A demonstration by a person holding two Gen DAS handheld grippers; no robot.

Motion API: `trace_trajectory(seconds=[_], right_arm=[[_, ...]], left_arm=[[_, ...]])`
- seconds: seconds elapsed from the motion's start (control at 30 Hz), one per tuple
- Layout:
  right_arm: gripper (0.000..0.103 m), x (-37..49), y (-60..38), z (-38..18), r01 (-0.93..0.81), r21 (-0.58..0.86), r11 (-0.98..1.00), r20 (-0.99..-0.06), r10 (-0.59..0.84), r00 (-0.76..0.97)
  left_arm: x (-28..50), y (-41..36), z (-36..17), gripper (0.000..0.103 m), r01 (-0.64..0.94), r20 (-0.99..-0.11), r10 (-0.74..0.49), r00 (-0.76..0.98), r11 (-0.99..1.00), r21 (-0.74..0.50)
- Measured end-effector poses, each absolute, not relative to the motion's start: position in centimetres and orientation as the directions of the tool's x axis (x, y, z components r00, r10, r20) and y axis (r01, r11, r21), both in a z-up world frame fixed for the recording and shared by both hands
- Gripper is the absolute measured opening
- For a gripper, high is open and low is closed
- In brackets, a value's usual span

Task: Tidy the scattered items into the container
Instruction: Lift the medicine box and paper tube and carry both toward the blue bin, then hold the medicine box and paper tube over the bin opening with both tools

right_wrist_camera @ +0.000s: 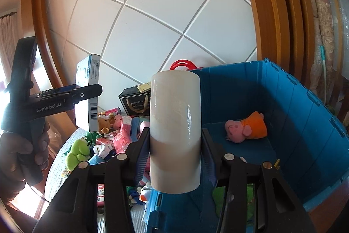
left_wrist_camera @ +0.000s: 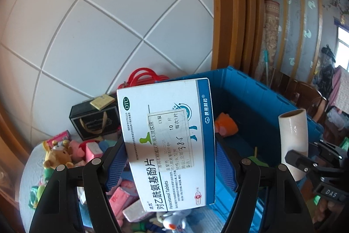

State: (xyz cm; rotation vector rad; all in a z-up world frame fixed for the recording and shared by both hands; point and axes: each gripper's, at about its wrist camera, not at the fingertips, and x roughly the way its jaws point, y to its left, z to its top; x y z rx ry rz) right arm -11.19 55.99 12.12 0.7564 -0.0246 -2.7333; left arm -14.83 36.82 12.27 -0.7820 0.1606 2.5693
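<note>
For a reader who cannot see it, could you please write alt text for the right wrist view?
The right gripper clamps an upright white roll above the near edge of a blue plastic bin, where a pink pig plush in orange lies. To the left, the left gripper holds a medicine box over a pile of toys and packets.
</note>
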Motion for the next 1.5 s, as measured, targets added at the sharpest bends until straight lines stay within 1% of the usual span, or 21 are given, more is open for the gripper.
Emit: trace_trajectory(seconds=[0.27,0.63,0.93,1.33,1.5], right_arm=[[0.044,-10.7,58.9,12.9,0.213,0.078,-0.974,-0.503,-0.222,-0.835],[0.044,-10.0,61.2,13.6,0.144,0.06,-0.988,-0.505,-0.155,-0.849],[0.044,-10.7,62.3,13.9,0.1,0.057,-0.993,-0.511,-0.115,-0.852],[0.044,-12.5,63.6,14.2,0.056,0.053,-0.997,-0.51,-0.075,-0.857],[0.044,-13.3,64.4,14.6,0.038,0.054,-0.998,-0.508,-0.06,-0.859]], left_arm=[[-14.7,41.9,13.7,0.073,-0.541,-0.527,0.468,-0.71,-0.841,-0.018],[-15.3,47.0,14.7,0.073,-0.619,-0.521,0.536,-0.664,-0.785,-0.018],[-16.0,50.2,14.9,0.073,-0.663,-0.53,0.565,-0.632,-0.749,-0.008],[-17.9,51.8,14.2,0.073,-0.683,-0.542,0.581,-0.607,-0.73,-0.019],[-18.5,52.7,14.7,0.073,-0.694,-0.533,0.596,-0.6,-0.72,-0.024]])
